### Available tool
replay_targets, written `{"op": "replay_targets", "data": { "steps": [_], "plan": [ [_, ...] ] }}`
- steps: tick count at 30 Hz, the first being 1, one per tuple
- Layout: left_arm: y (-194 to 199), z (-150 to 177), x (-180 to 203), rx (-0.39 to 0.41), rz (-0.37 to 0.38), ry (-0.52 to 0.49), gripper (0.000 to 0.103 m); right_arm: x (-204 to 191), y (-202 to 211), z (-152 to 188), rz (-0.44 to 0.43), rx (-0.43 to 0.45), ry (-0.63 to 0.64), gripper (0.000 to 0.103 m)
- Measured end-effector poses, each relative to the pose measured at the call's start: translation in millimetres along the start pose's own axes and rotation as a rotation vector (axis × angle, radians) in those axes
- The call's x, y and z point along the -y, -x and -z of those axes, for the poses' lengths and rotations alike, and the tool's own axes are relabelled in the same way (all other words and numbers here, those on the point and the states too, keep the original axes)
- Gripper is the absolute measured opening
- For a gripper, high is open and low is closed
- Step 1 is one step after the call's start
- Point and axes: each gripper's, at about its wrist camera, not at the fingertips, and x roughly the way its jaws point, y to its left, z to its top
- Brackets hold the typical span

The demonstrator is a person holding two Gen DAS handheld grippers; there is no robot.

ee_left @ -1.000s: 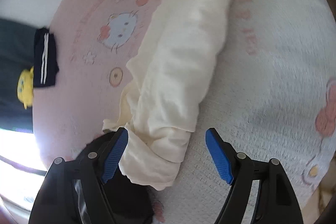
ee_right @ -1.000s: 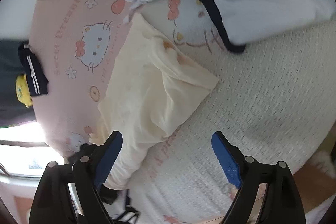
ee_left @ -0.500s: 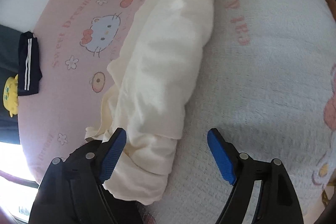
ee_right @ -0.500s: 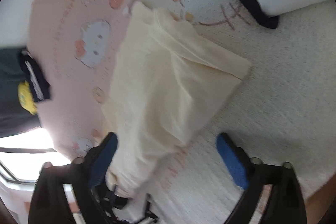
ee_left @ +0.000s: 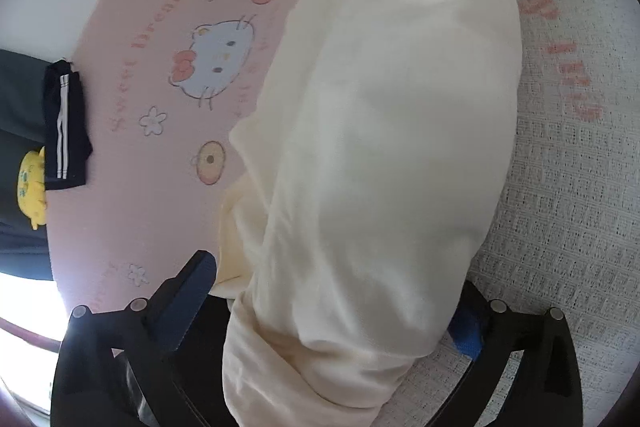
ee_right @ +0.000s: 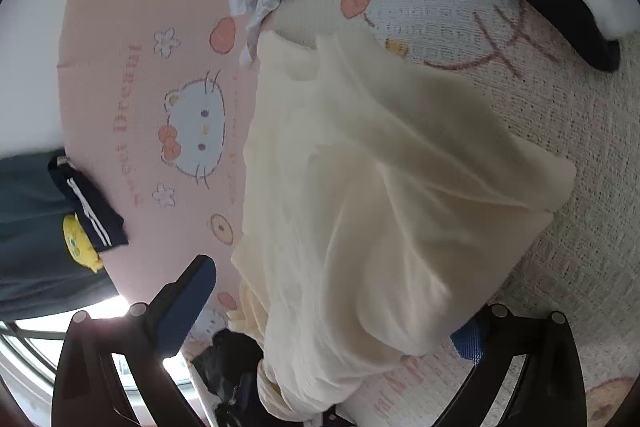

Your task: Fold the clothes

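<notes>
With the cream garment (ee_left: 380, 155) lying long on the pink blanket (ee_left: 160, 75), both the left gripper (ee_left: 336, 307), still opening, and the right gripper (ee_right: 340, 307), jaws wide apart, should bite only its near edge before closing evenly.

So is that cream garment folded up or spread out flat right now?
Folded, loosely: the cream garment lies in a long bundle with overlapping layers and a turned-over corner on the bedspread, not yet a neat flat fold.

Pink cartoon-print bed (ee_left: 160, 75) — cream garment (ee_left: 380, 147), probably a shirt, dark striped clothing (ee_left: 66, 135)
</notes>
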Motion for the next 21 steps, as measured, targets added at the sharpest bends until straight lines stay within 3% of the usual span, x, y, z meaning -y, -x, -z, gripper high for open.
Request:
{"op": "replay_targets", "data": {
  "steps": [4,6,8,10,11,13,14,17,21],
  "plan": [
    [1.5,1.8,-3.0,-0.004,0.017,0.033,0.102,5.6,1.0,-3.9,-0.029,0.006,-0.063,0.103],
    [1.7,2.7,-6.3,-0.010,0.060,0.060,0.094,4.3,0.8,-6.0,-0.015,-0.002,-0.057,0.103],
    [2.4,4.0,-10.1,-0.016,0.143,0.090,0.070,1.2,0.1,-6.7,0.010,-0.010,-0.034,0.103],
    [2.9,4.5,-10.4,-0.028,0.165,0.122,0.066,-1.8,-0.7,-7.4,0.035,-0.018,-0.010,0.100],
    [3.2,3.6,-8.7,-0.031,0.158,0.123,0.064,-4.9,-1.4,-6.9,0.065,-0.019,0.015,0.095],
    [2.7,0.3,-9.5,-0.046,0.162,0.148,0.059,-19.3,-5.1,-0.8,0.222,-0.008,0.142,0.070],
    [2.1,-1.5,-11.2,-0.055,0.168,0.172,0.056,-26.5,-6.9,2.2,0.300,-0.002,0.205,0.041],
    [2.9,-4.7,-12.7,-0.066,0.169,0.190,0.052,-46.2,-13.4,9.6,0.426,0.019,0.367,0.034],
    [6.4,-8.9,-14.0,-0.084,0.157,0.196,0.045,-50.2,-11.0,2.3,0.413,0.027,0.388,0.028]
  ]
}}
